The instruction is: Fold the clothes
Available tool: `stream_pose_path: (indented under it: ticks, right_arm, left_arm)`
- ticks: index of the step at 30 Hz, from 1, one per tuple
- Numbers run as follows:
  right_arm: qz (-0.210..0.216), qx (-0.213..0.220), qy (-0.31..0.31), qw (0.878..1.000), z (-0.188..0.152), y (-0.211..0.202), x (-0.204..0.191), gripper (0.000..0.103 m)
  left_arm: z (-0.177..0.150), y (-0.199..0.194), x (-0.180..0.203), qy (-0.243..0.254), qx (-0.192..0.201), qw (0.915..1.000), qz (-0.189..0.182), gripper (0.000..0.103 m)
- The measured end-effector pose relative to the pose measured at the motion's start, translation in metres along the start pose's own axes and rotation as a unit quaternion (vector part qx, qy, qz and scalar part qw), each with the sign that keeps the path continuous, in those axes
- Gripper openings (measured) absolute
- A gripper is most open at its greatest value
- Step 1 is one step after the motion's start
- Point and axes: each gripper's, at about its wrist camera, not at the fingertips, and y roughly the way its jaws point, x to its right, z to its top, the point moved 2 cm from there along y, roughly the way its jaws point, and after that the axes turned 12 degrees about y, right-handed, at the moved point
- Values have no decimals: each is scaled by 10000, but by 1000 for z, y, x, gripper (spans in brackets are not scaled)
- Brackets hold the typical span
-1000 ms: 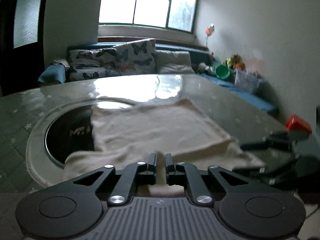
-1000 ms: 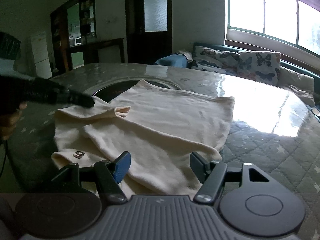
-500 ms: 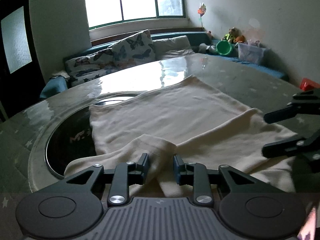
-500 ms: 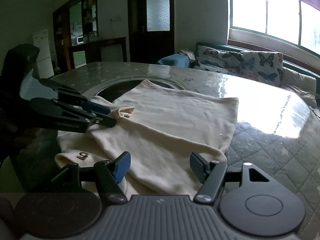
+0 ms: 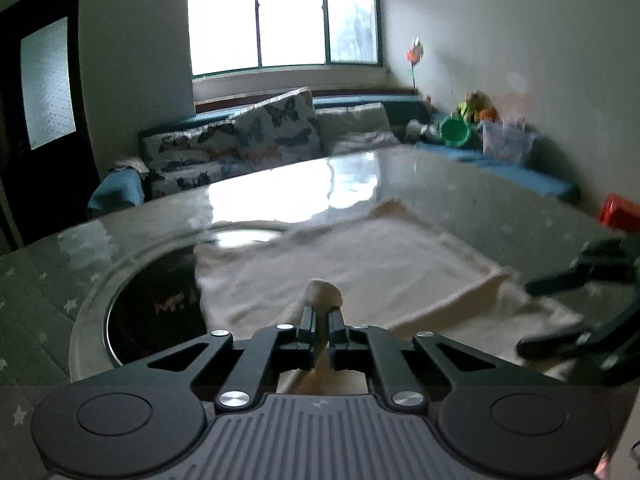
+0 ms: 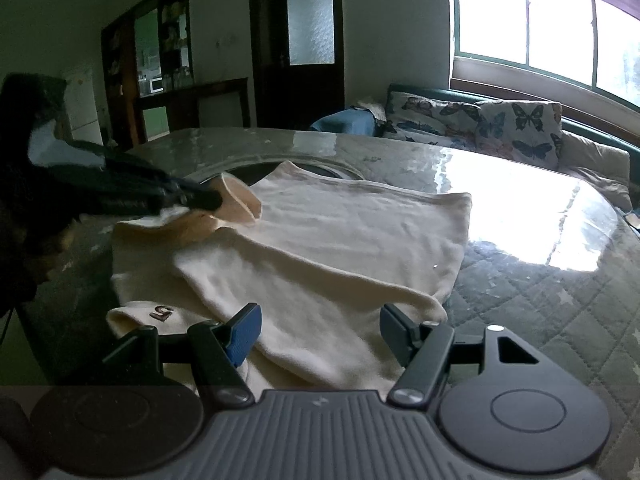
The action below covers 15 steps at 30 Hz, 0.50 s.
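Note:
A cream sweater (image 6: 340, 240) lies spread on the table, also in the left wrist view (image 5: 360, 264). My left gripper (image 5: 323, 316) is shut on the sweater's sleeve cuff (image 5: 323, 294), which pokes out above the jaws; in the right wrist view it (image 6: 200, 200) holds the cuff (image 6: 240, 200) lifted over the sweater's left side. My right gripper (image 6: 320, 328) is open and empty, hovering just above the sweater's near edge. It also shows at the right of the left wrist view (image 5: 580, 308). A small logo (image 6: 161, 312) shows on the near-left fold.
The table (image 6: 560, 300) has a quilted cover under glass and a round dark inset (image 5: 156, 304) beneath the sweater's far-left part. A sofa with butterfly cushions (image 5: 260, 136) stands behind. A red object (image 5: 620, 210) sits far right.
My left gripper has closed on the sleeve cuff and lifted it off the sweater. The right gripper has stayed open in about the same place.

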Motion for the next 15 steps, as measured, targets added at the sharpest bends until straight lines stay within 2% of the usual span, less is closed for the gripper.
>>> stream_pose_path:
  ticks: [8, 15]
  right_arm:
    - [-58, 71, 103, 9999, 2, -5, 6, 67]
    - [-155, 144, 175, 9996, 4, -11, 13, 67]
  left_arm:
    - [32, -25, 17, -152, 565, 9970, -512, 6]
    - [43, -23, 40, -117, 749, 9926, -947, 6]
